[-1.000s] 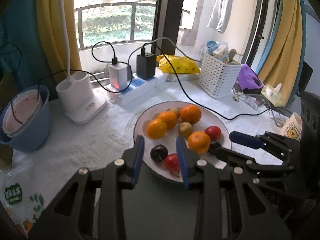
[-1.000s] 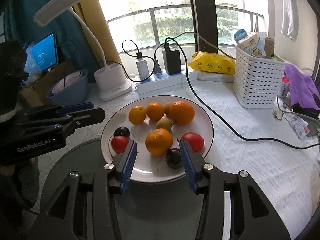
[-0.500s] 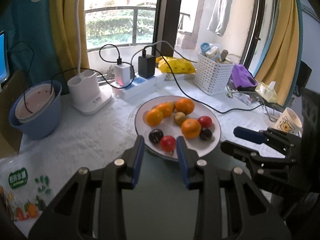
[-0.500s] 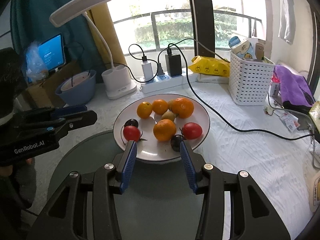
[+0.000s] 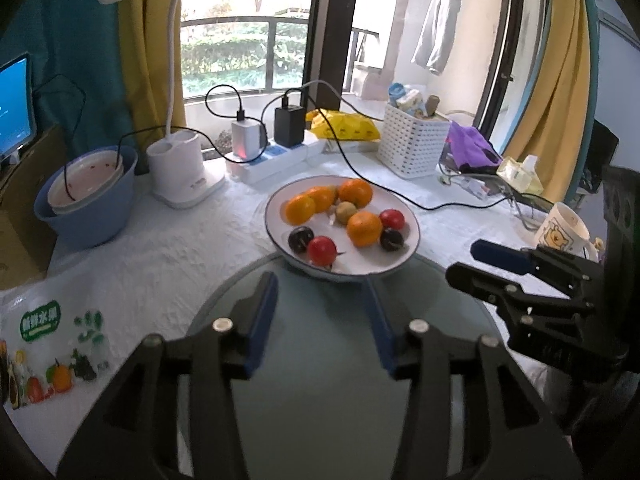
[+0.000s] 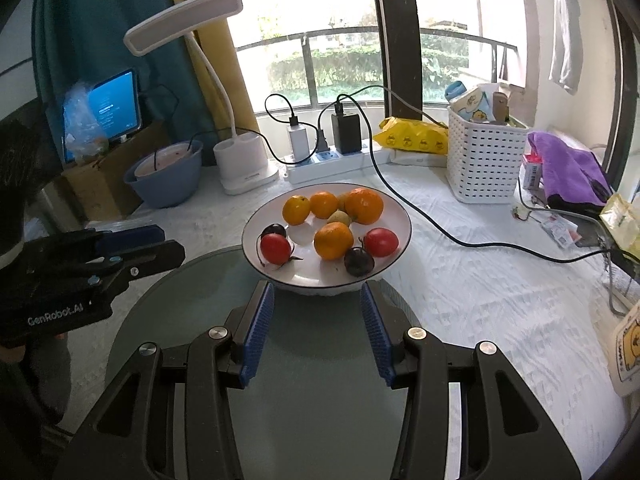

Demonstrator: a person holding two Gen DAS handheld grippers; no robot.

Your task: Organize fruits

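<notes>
On the white-clothed table, just beyond the far edge of a round glass disc (image 6: pixel 320 360), stands the white plate (image 6: pixel 396 216) with the fruit: three oranges at its far side, a fourth orange (image 6: pixel 333 241) in the middle, a small greenish-brown fruit (image 6: pixel 339 217) between them, two red tomatoes, one at the near left (image 6: pixel 275 249) and one to the right (image 6: pixel 381 242), and two dark plums (image 6: pixel 359 261). The left gripper (image 5: pixel 322 320) hangs over the disc with nothing between its blue pads, and its jaws are opening; the right gripper (image 6: pixel 318 330) is likewise empty, its jaws standing apart, short of the plate's near rim. In my judgement the oranges are the easy pieces: firm, a little heavy, with a dimpled peel that the ribbed pads should hold if they close across the widest part. The tomatoes and plums look smooth and thin-skinned, so they probably slip or bruise under a hard squeeze; a gentle grip at the middle, clear of the stalks, seems best. All of it is round and can roll into its neighbours when nudged, and the fruits lie close together, some touching, so coming down from above on an outer piece, such as the near-left tomato, is likely the safest start.
</notes>
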